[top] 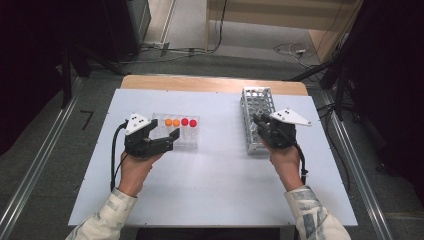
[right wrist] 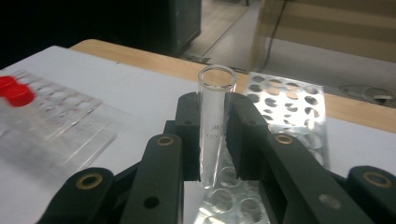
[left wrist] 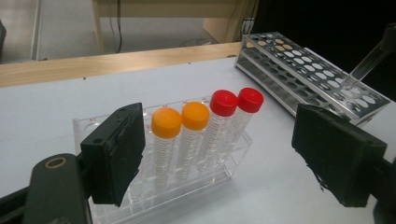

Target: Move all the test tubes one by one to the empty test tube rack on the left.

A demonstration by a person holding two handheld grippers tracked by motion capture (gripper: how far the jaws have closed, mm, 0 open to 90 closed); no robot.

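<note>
A clear plastic rack (top: 192,141) (left wrist: 187,189) holds two orange-capped tubes (left wrist: 166,123) and two red-capped tubes (left wrist: 224,103) in a row. My left gripper (top: 162,132) (left wrist: 226,161) is open at the rack's near left end, its pads (left wrist: 116,154) wide apart and the tubes showing between them. A metal grid rack (top: 257,102) (right wrist: 280,100) stands to the right. My right gripper (top: 261,123) (right wrist: 212,140) hovers over its near end, shut on an empty, uncapped glass tube (right wrist: 213,123) held upright. In the left gripper view that glass tube (left wrist: 369,65) slants over the metal rack (left wrist: 303,70).
Both racks rest on a white sheet (top: 215,175) that covers a wooden table (top: 210,83). Cables (top: 292,49) lie on the floor beyond the far edge. Metal rails (top: 35,165) run along both sides of the table.
</note>
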